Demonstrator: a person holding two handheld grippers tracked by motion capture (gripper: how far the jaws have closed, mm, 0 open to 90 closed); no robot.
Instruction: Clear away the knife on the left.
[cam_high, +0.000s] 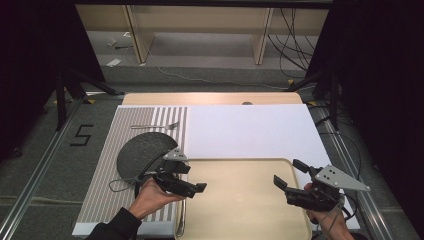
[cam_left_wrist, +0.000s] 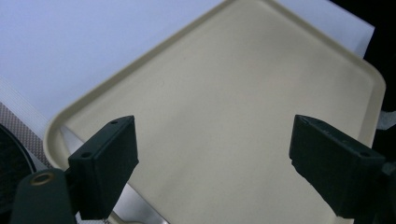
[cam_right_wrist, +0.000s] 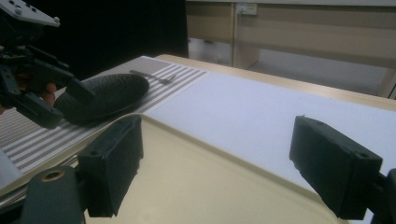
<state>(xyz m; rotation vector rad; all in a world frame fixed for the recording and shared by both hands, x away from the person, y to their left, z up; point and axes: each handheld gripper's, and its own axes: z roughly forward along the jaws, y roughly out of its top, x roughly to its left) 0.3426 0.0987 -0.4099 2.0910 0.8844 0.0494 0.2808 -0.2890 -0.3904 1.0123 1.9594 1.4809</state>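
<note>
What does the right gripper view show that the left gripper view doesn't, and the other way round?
Right gripper view alone: the fork lying on the striped mat, the far wooden table edge, and the left gripper, open, held in a hand beside the dark plate.

Left gripper view alone: the tray's far right corner, seen from above, and the left gripper's own open jaws.

Both: the beige tray with nothing on its visible surface, the white sheet under it, and part of the dark plate.

Wearing a dark sleeve on the left forearm; carrying black two-jaw tools, left gripper (cam_high: 196, 179) and right gripper (cam_high: 289, 173), each bearing a grey three-cornered plate and trailing thin cable.
</note>
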